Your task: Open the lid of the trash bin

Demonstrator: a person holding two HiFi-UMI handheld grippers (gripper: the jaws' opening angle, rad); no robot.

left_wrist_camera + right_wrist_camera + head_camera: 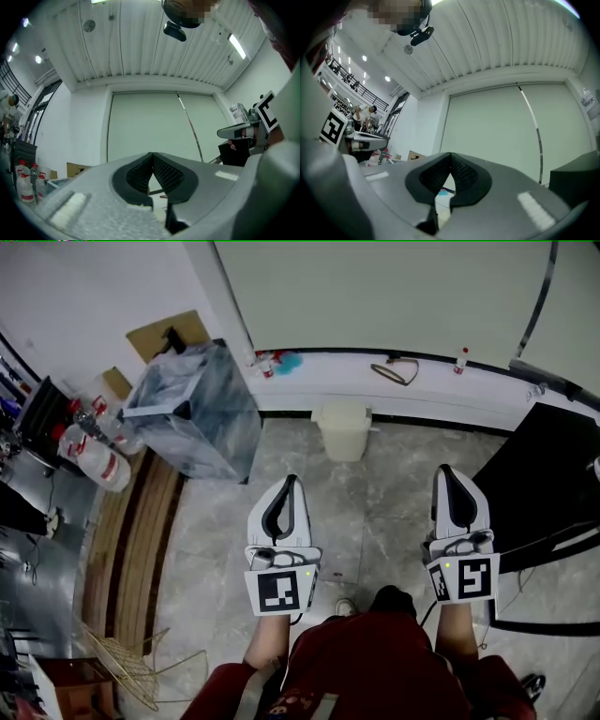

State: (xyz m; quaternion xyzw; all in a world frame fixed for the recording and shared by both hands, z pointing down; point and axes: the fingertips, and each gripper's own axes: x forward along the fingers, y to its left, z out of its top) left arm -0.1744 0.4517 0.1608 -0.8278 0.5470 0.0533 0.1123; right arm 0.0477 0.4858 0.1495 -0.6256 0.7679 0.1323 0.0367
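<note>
Closest in, dark red clothing [375, 681] fills the bottom of the head view, and the person's two arms push forward from it, one tool in each hand. The left claw [289, 486] is clenched: the left gripper view shows its ribbed pads meeting at the tips with nothing caught between them. Same story for the right claw [447, 479], pinched together and empty. Both are held side by side, well apart, over bare grey floor [375, 521] and tipped a touch upward. That explains why each gripper view looks at wall and ceiling and not at the target. It reads as a ready stance, not a reach.

And the target? The trash bin [344, 437], small and cream, stands on the floor ahead, tucked against the foot of the white ledge [469, 395], roughly between the two claws' lines and well clear of both. Its lid [342, 412] sits flat down, so the job looks unstarted.

Off to the left stands a big clear-lined container [192, 409] with bottles [94, 456] beside it, out of the way.

Likely next call: one claw has to dip and travel forward to the lid's edge, and closed tips may suit hooking or nudging it up. A light bin could slide rather than open.
</note>
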